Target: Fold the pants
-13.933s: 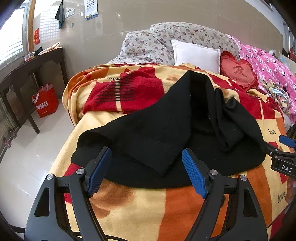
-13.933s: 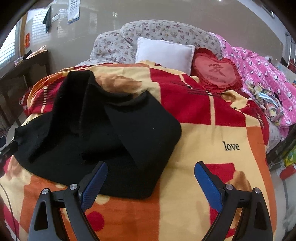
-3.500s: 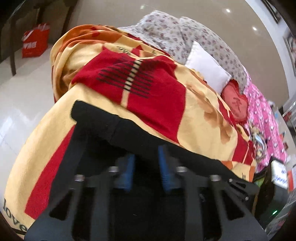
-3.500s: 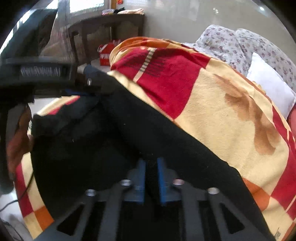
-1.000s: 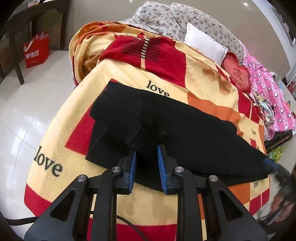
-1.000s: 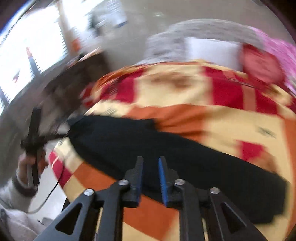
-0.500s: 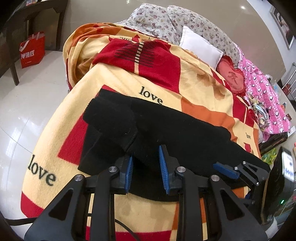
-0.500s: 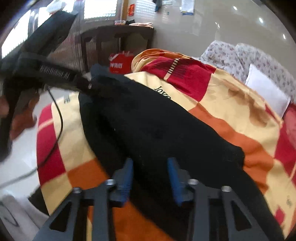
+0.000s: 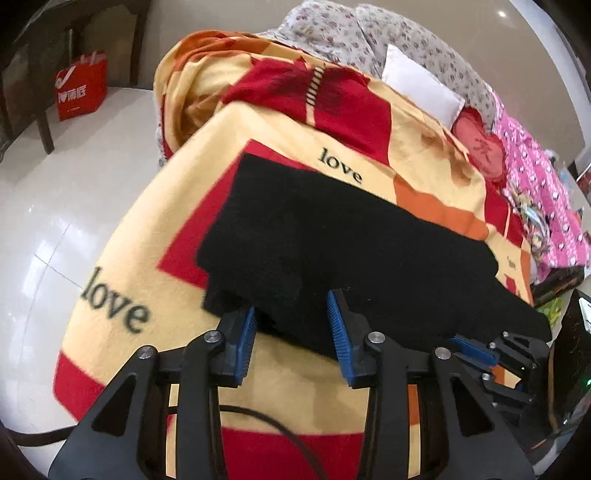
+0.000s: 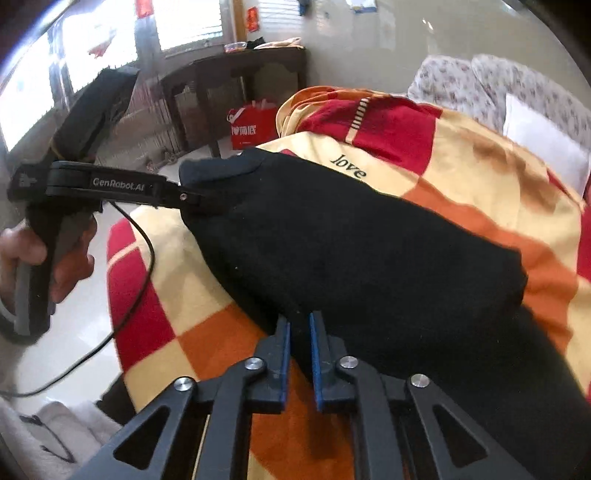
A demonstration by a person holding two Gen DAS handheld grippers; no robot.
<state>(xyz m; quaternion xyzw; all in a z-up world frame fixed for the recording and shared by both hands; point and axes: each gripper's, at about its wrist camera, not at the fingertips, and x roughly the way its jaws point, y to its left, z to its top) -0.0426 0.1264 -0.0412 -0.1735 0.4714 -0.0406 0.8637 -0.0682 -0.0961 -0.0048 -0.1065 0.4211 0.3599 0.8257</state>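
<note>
Matt black knit pants (image 9: 332,236); fleecy blanket (image 9: 155,206)

light: bright window (image 10: 184,26) daylight | floor (image 9: 33,206) glare | fisheye edges warped, blurred

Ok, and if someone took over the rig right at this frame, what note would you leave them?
Left gripper: jaws have just been opening. The pads stand apart, with the near-left end of the pants loose between them.
Right gripper: jaws have just been closing and look pinched on the pants' near edge, further along.
Pants: a long black band lying across the blanket on the bed.
Done: the pants appear folded lengthwise, leg on leg.
Left: fold the band crosswise into a compact stack, probably by bringing one end over to the other, then smooth it.
</note>
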